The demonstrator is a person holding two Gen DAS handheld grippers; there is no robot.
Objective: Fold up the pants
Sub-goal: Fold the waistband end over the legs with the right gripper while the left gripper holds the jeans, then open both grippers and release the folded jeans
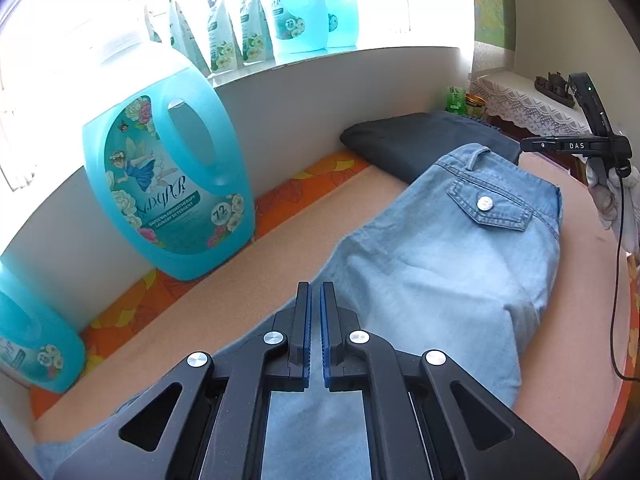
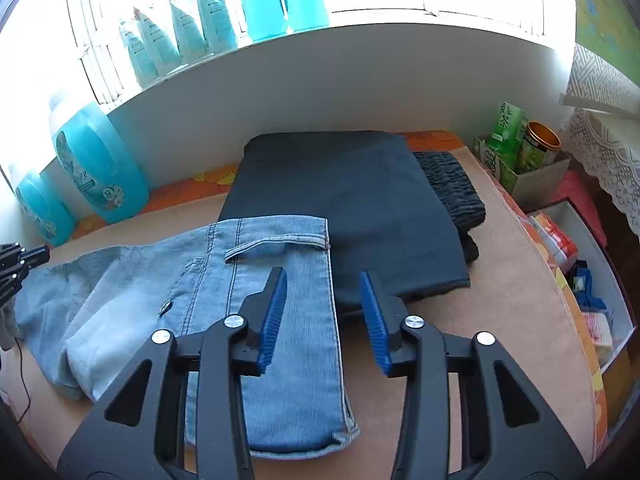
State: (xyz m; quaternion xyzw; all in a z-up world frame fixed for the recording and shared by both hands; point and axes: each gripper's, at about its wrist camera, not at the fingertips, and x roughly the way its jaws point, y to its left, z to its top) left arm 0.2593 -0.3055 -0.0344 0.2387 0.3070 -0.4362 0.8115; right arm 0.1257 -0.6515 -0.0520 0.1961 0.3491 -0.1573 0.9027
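Light blue jeans [image 1: 440, 264] lie folded lengthwise on the beige mat [image 1: 260, 264], back pocket and button facing up. My left gripper [image 1: 316, 292] hovers over their lower part, jaws shut, and no cloth shows between the pads. In the right wrist view the jeans [image 2: 140, 280] have their waistband lying over the edge of a folded dark pair of pants [image 2: 352, 192]. My right gripper [image 2: 324, 280] stands open above the jeans' right edge, nothing pressed between its blue pads. The right gripper [image 1: 560, 146] also shows at the far right of the left wrist view.
Large blue detergent bottles [image 1: 168, 184] stand along the white wall at left. A black ribbed garment [image 2: 452, 188] lies beside the dark pants. A box with a green carton and a tin [image 2: 520, 148] sits at the far right corner. A cable [image 1: 618, 280] hangs near the table's right edge.
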